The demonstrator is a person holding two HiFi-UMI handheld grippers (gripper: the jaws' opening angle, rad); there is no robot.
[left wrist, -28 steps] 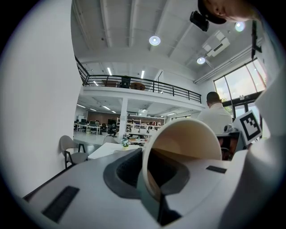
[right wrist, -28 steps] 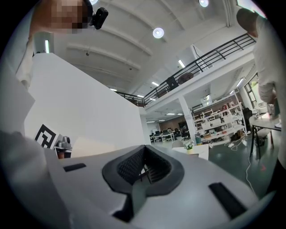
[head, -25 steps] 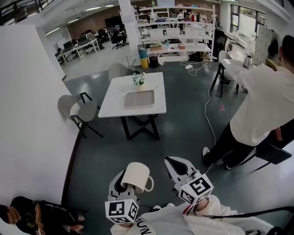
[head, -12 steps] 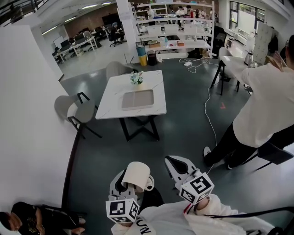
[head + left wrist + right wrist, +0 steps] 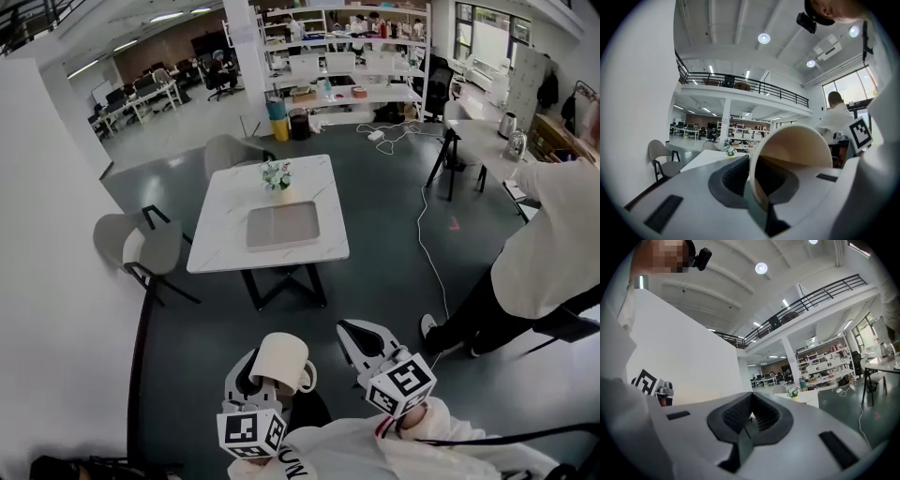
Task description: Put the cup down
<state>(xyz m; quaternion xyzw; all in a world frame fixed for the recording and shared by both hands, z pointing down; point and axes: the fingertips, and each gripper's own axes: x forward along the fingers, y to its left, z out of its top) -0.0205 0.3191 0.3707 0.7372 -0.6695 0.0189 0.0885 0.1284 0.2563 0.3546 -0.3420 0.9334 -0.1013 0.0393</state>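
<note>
A cream cup (image 5: 279,361) with a handle at its right lies on its side in my left gripper (image 5: 250,377), low in the head view. The jaws are shut on its rim, as the left gripper view shows, where the cup's (image 5: 797,152) open mouth faces the camera above the left gripper (image 5: 757,190). My right gripper (image 5: 351,330) hangs beside it, shut and with nothing in it; in its own view the right gripper's (image 5: 751,417) jaws meet. Both grippers are over the dark floor, well short of the white table (image 5: 217,242).
On the table lie a grey tray (image 5: 283,225) and a small flower pot (image 5: 276,175). Grey chairs (image 5: 141,248) stand to its left and behind it. A person in white (image 5: 553,253) stands at the right. A cable (image 5: 422,225) runs along the floor. A white wall (image 5: 56,281) is at the left.
The table has come nearer and sits lower in the head view. The person at the right has slid toward the frame's edge. Both grippers keep their places, the cup still held.
</note>
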